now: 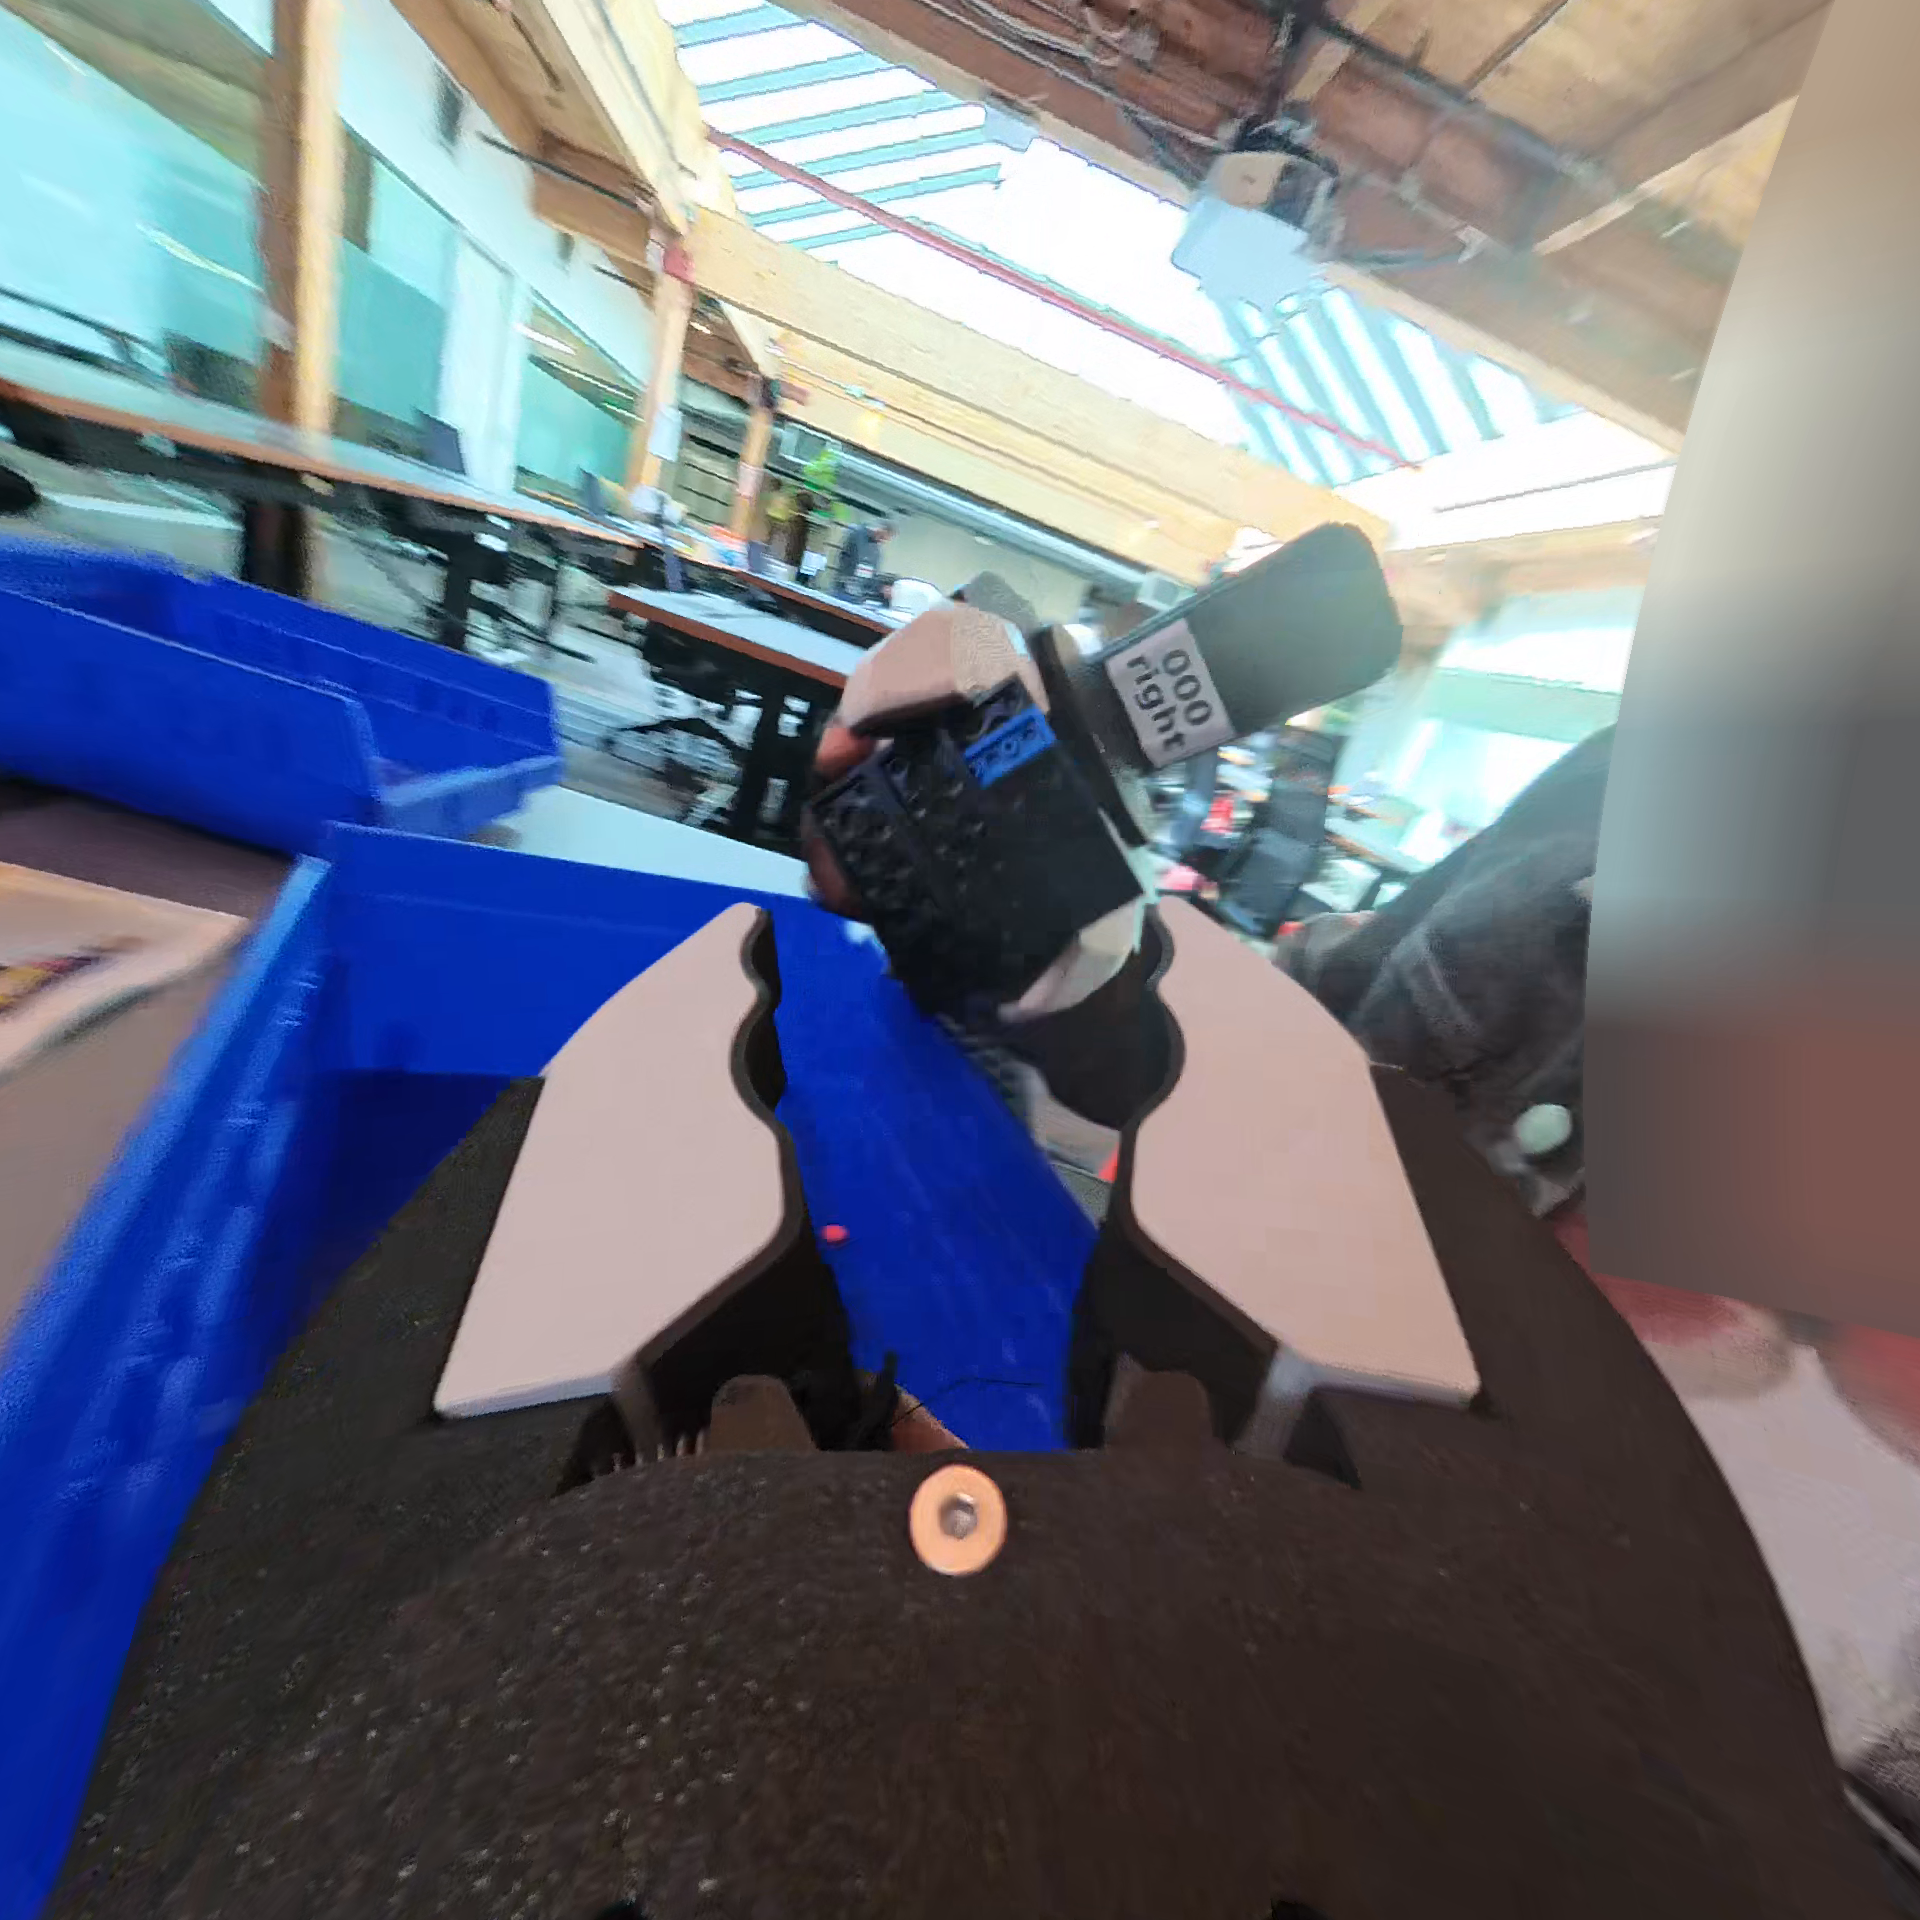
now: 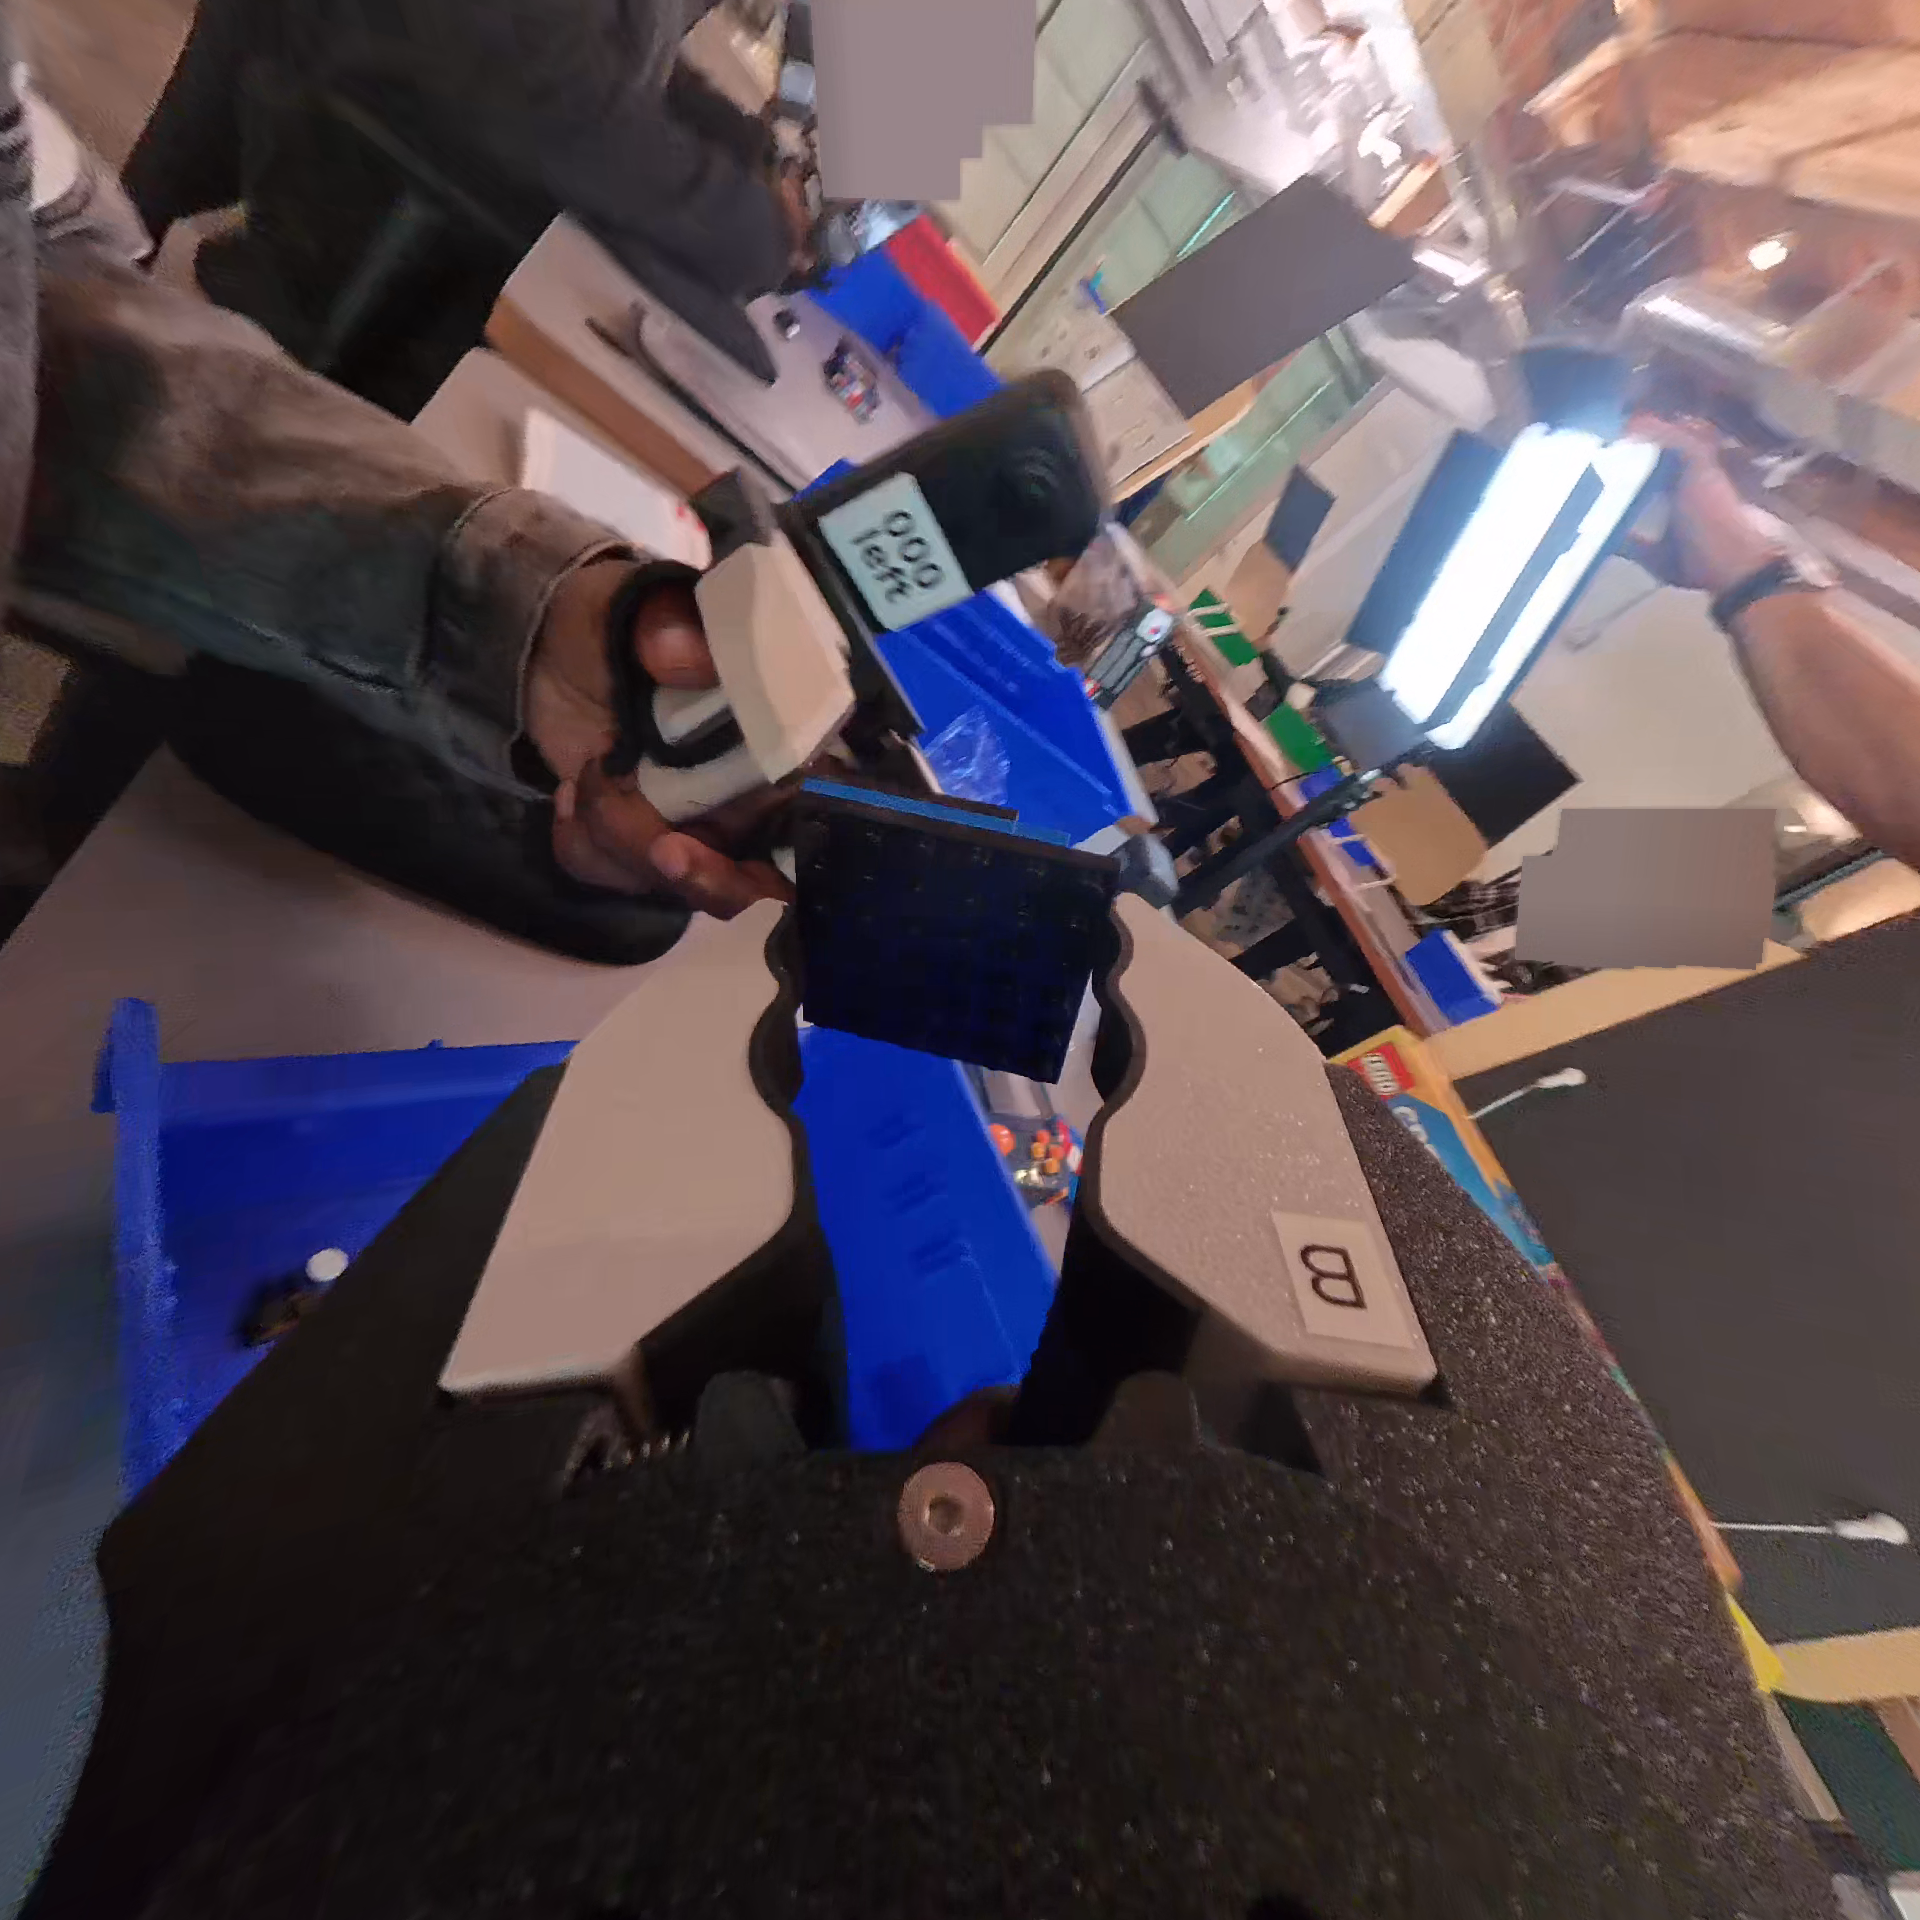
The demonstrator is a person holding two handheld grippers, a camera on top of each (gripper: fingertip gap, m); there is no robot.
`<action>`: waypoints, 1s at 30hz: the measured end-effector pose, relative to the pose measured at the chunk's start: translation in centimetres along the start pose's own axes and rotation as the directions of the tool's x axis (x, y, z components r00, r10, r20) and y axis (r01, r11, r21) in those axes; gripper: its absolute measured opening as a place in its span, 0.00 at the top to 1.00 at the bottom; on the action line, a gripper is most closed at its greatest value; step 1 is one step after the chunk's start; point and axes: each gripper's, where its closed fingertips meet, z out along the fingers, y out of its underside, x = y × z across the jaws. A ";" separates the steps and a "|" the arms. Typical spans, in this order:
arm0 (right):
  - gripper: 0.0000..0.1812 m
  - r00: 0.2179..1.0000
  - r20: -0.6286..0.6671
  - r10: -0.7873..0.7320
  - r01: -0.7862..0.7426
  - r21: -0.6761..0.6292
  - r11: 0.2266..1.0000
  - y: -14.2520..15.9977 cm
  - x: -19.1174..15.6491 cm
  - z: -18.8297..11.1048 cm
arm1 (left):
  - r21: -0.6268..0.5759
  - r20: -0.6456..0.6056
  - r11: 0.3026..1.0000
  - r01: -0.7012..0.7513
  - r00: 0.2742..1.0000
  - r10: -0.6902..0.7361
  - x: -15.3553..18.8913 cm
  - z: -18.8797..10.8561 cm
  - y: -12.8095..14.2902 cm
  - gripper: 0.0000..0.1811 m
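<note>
1. My right gripper (image 2: 951,925) pinches a dark studded plate (image 2: 951,961) between its tips. The two fingers (image 2: 644,1143) press on opposite edges, and the plate's studded face is turned towards my camera.
2. The hold is shallow, as I judge it: only the outermost notches of the pads touch the plate, and most of it stands beyond the tips. The plate sits a little tilted between them. A steady squeeze and no twisting would suit such a grip.
3. My left gripper (image 1: 961,925) is spread wide and holds nothing. Seen from the left wrist, the plate hangs just past the left tips, up in the air and touching neither left finger that I can make out.
4. The two grippers face each other closely, with the plate between them, above a blue bin (image 2: 935,1226).
5. In the bin lie a few small coloured bits (image 2: 1039,1153), too small to name.
6. Further out, a second blue bin (image 1: 260,665) stands behind the first, and both rest on a pale table (image 2: 260,966).
7. A colourful box (image 2: 1397,1086) lies at the table's right side, near the bin.
8. Motion blur softens both views, so finer contact cannot be judged.
</note>
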 end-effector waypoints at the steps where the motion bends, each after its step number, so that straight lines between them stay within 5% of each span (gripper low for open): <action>1: 0.70 0.999 -0.031 -0.008 0.008 0.017 1.000 0.0 0.6 -0.4 | 0.008 0.036 0.999 -0.032 0.999 0.032 -0.2 -0.4 -0.4 0.67; 6: 0.70 0.985 -0.126 -0.119 0.125 0.038 0.991 -0.1 1.6 -1.4 | 0.031 -0.026 1.000 -0.004 1.000 0.005 1.9 -0.6 -2.2 0.76; 11: 0.70 0.968 -0.150 -0.201 0.211 0.051 0.976 -0.5 1.4 -1.6 | -0.022 0.008 0.991 -0.131 0.991 0.131 2.4 0.8 -1.8 0.81; 20: 0.70 0.924 -0.002 -0.381 0.381 0.016 0.924 -1.1 -0.6 -1.4 | -0.163 -0.063 0.931 -0.327 0.945 0.320 3.7 1.8 -0.7 0.87; 26: 0.70 0.962 0.268 0.055 -0.073 0.059 0.996 -1.3 -2.0 -1.5 | -0.201 -0.141 0.669 -0.715 0.698 0.703 4.2 1.3 0.4 0.78; 30: 0.70 0.914 0.320 0.250 -0.287 0.074 0.955 -1.5 -1.8 -1.6 | -0.174 -0.082 0.641 -0.748 0.660 0.747 4.0 1.8 -0.5 0.80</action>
